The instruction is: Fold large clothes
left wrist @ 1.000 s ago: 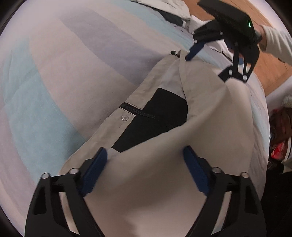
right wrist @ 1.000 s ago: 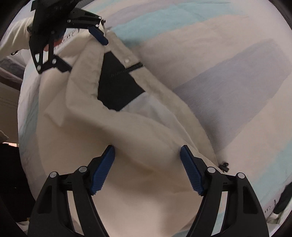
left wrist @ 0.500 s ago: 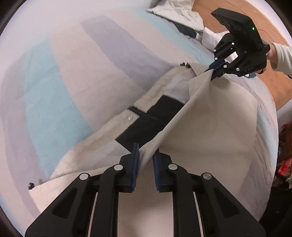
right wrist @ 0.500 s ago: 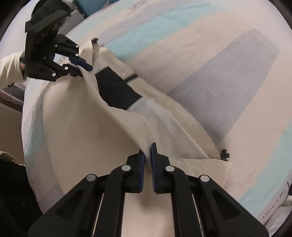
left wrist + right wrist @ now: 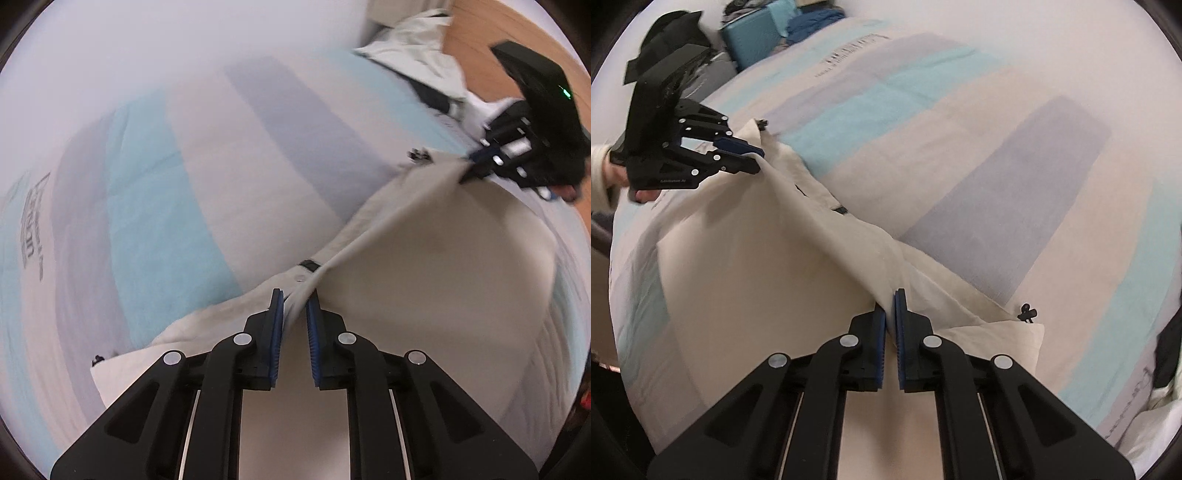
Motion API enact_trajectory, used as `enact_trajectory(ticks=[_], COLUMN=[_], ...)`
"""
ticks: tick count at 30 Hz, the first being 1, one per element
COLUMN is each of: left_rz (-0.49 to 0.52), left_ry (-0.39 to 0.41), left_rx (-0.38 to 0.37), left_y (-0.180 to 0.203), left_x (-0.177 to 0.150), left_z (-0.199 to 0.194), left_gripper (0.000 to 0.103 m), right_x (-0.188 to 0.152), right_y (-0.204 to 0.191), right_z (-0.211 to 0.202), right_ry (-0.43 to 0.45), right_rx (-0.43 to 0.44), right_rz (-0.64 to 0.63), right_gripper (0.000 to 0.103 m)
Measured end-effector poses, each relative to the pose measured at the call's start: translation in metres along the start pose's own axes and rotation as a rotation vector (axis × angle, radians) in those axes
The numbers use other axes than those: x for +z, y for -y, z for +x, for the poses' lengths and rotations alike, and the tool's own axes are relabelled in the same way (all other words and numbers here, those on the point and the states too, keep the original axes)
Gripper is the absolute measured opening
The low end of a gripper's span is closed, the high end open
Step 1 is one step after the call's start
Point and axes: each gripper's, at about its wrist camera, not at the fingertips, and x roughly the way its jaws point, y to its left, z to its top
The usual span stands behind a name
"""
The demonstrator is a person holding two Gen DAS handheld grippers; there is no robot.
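Both my grippers, left (image 5: 294,299) and right (image 5: 890,300), are clamped on one edge of the beige garment (image 5: 757,266), which lies across the striped bedspread (image 5: 960,147). That edge is lifted taut between them. My estimate: first fold underway, flap not yet laid down; later folds remain.

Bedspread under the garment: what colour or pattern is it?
The bedspread has broad blocks of pale blue, grey-lavender and cream, clearest in the right wrist view.
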Motion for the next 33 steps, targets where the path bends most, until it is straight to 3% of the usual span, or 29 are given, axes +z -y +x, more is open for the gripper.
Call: enact_trajectory(ticks=[3,7,10,12,13,15,18,21,23,25,26,28,30,33], left_rz=[-0.064,-0.094,-0.117,-0.155,-0.179,-0.223,-0.229,-0.216,-0.227,-0.254,-0.268,-0.291,-0.297,-0.302], left_ry=[-0.029,-0.137,-0.164,-0.143,-0.112,-0.049,-0.033,-0.095,-0.132,-0.116,-0.11,-0.081,-0.046,-0.044], left_rx=[0.098,0.158,0.175,0.199,0.201,0.192,0.159,0.157,0.158,0.163,0.153,0.157,0.143,0.116], left_y=[-0.009,-0.013,-0.015,-0.018,-0.019,-0.015,-0.005,0.005,0.006,0.01,0.012,0.028,0.051,0.089], left_x=[0.001,-0.006,-0.01,-0.006,-0.004,0.001,0.003,-0.003,-0.006,-0.007,-0.008,-0.015,-0.025,-0.043], left_z=[0.018,0.054,0.064,0.053,0.044,0.028,0.022,0.043,0.059,0.055,0.05,0.029,0.008,-0.009], left_gripper=[0.018,0.022,0.022,0.025,0.041,0.059,0.059,0.059,0.059,0.062,0.065,0.089,0.097,0.097], right_x=[-0.006,-0.013,-0.011,-0.008,-0.006,0.0,0.007,0.01,0.006,0.002,-0.003,-0.015,-0.037,-0.083], right_y=[0.007,0.023,0.035,0.037,0.035,0.026,0.0,-0.024,-0.025,-0.022,-0.021,-0.025,-0.029,-0.037], right_z=[0.018,0.036,0.034,0.022,0.015,0.004,0.005,0.032,0.053,0.054,0.043,0.021,-0.008,-0.043], right_ry=[-0.026,-0.041,-0.029,0.006,0.028,0.056,0.041,-0.053,-0.098,-0.102,-0.068,-0.032,0.01,0.036], right_rx=[-0.01,-0.054,-0.121,-0.143,-0.143,-0.1,-0.045,-0.067,-0.078,-0.069,-0.074,-0.111,-0.152,-0.257], right_rz=[0.026,0.111,0.182,0.217,0.226,0.227,0.189,0.14,0.173,0.223,0.259,0.284,0.316,0.404], right_gripper=[0.01,0.023,0.037,0.038,0.038,0.038,0.038,0.035,0.032,0.031,0.035,0.048,0.067,0.076])
